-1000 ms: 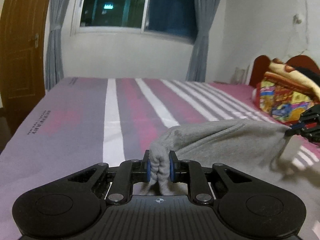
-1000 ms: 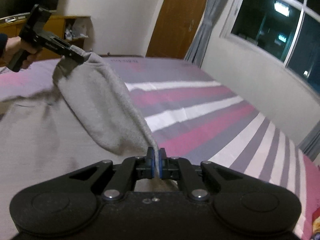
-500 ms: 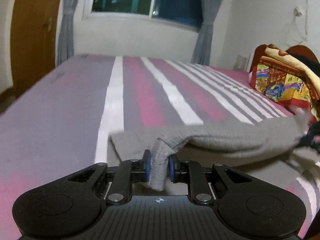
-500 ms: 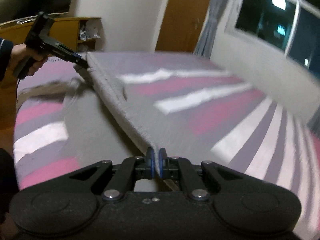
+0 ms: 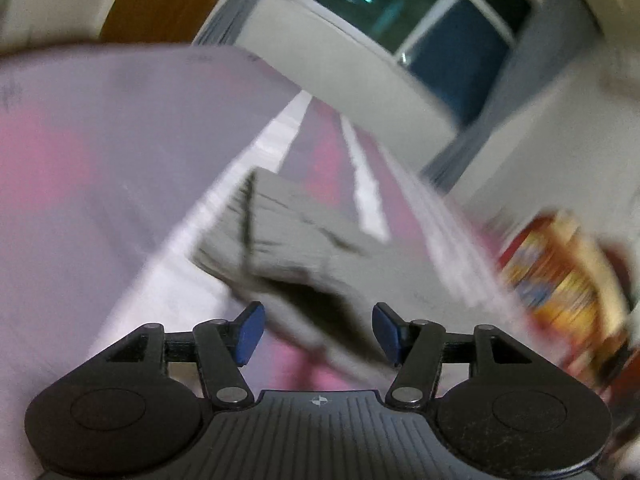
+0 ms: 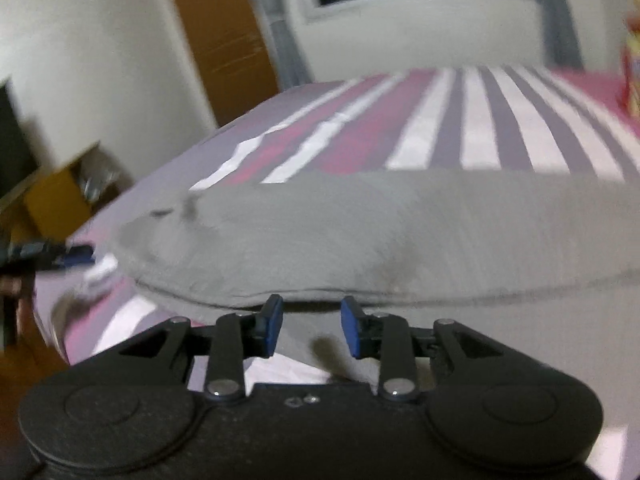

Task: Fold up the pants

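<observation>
Folded grey fleece pants [image 6: 360, 240] lie flat on the pink, grey and white striped bed sheet [image 6: 480, 136], near its front edge — long axis along that edge. Left gripper [image 5: 318, 334] and right gripper [image 6: 311, 326] gape wide, empty.

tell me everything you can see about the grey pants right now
The grey pants look like soft, thick fleece or sweatshirt knit. They lie folded over on the striped bedsheet, a rounded doubled edge facing the right wrist camera. In the blurred left wrist view they show as a flat grey slab with a dark seam or fold line. Neither gripper holds them: the right gripper and left gripper are both open just short of the cloth. Only the bed touches them.
</observation>
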`<action>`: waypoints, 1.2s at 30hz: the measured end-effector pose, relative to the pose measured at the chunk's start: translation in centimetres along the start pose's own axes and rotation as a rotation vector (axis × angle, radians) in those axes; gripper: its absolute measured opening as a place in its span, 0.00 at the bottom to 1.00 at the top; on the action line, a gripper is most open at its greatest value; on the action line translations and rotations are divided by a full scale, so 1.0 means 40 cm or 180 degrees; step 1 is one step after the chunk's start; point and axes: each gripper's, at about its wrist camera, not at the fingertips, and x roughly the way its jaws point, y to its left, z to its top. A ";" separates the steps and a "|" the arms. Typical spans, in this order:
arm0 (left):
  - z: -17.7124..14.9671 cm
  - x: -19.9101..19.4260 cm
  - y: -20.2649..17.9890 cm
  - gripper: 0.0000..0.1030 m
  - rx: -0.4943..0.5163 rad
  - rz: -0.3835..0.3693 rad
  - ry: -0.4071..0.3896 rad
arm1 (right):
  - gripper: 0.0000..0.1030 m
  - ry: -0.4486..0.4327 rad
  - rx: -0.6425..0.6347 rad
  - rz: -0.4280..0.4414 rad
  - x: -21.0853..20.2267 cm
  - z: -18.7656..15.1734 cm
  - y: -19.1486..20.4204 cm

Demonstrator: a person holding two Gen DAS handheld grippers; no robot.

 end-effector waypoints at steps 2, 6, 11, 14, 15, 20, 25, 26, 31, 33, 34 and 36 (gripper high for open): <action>-0.013 0.025 0.022 0.57 -0.0377 -0.0096 -0.0023 | 0.38 -0.0002 0.0428 0.0093 0.025 -0.005 -0.038; -0.029 0.073 0.045 0.57 -0.0714 -0.0206 0.0006 | 0.44 0.0048 0.1244 0.0297 0.071 -0.013 -0.113; -0.025 0.101 0.061 0.45 -0.0930 -0.0111 -0.0056 | 0.39 0.0017 0.1945 0.0401 0.131 -0.050 -0.180; -0.002 0.112 0.054 0.31 -0.0911 -0.0030 -0.0073 | 0.25 -0.0021 0.2183 0.0470 0.157 -0.063 -0.194; 0.019 0.116 0.048 0.29 -0.0864 -0.0023 -0.0079 | 0.16 -0.0014 0.2221 0.0481 0.162 -0.063 -0.196; 0.109 0.103 0.024 0.18 -0.0533 -0.0061 -0.0077 | 0.08 -0.0398 0.1812 0.0436 0.092 -0.040 -0.130; 0.163 0.075 0.025 0.18 -0.0267 -0.0089 -0.0077 | 0.08 -0.0543 0.1519 0.0508 0.010 -0.090 -0.069; 0.160 0.076 0.035 0.18 -0.0255 -0.0013 -0.0026 | 0.08 -0.0467 0.1478 0.0484 0.015 -0.104 -0.065; 0.101 0.087 0.066 0.27 -0.0413 0.0176 0.0118 | 0.19 -0.0052 0.1682 0.0318 0.084 -0.160 -0.098; 0.081 0.058 0.070 0.41 -0.0501 0.0109 -0.0001 | 0.25 -0.0117 0.1692 0.0315 0.078 -0.166 -0.098; 0.073 0.052 0.069 0.46 -0.0521 0.0081 -0.0036 | 0.29 -0.0125 0.1658 0.0315 0.075 -0.166 -0.095; 0.066 0.055 0.061 0.47 -0.0525 0.0088 -0.0027 | 0.32 -0.0124 0.1667 0.0308 0.079 -0.167 -0.096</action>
